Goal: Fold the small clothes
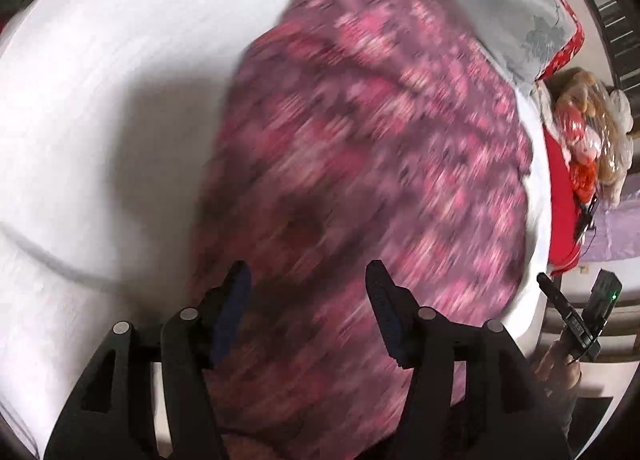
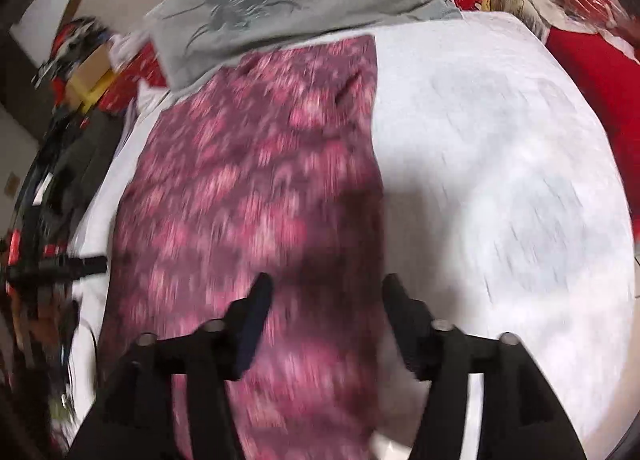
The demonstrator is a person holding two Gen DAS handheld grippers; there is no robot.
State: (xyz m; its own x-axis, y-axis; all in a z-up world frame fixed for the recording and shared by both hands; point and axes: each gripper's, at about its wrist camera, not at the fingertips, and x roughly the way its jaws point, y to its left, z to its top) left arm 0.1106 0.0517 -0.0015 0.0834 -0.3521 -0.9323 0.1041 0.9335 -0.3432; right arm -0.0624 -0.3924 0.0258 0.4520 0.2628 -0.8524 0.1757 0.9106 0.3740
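Note:
A pink and purple flowered garment (image 1: 372, 163) lies flat on a white sheet (image 1: 112, 107), folded into a long strip. Both views are blurred. My left gripper (image 1: 308, 280) hangs above the garment's near end, jaws apart, with nothing between its black fingers (image 1: 236, 292). In the right wrist view the same garment (image 2: 256, 179) runs up the left half of the picture, its straight right edge against the white sheet (image 2: 500, 179). My right gripper (image 2: 326, 292) stands open over that edge, holding nothing. The right gripper also shows at the left wrist view's lower right, held by a hand (image 1: 560, 368).
A grey flowered pillow (image 2: 296, 3) lies at the garment's far end, over red bedding (image 2: 592, 71). A plastic-wrapped soft toy (image 1: 592, 131) sits beside the sheet. Dark clutter and a box (image 2: 80, 79) crowd the bed's left side. White sheet stretches to the garment's right.

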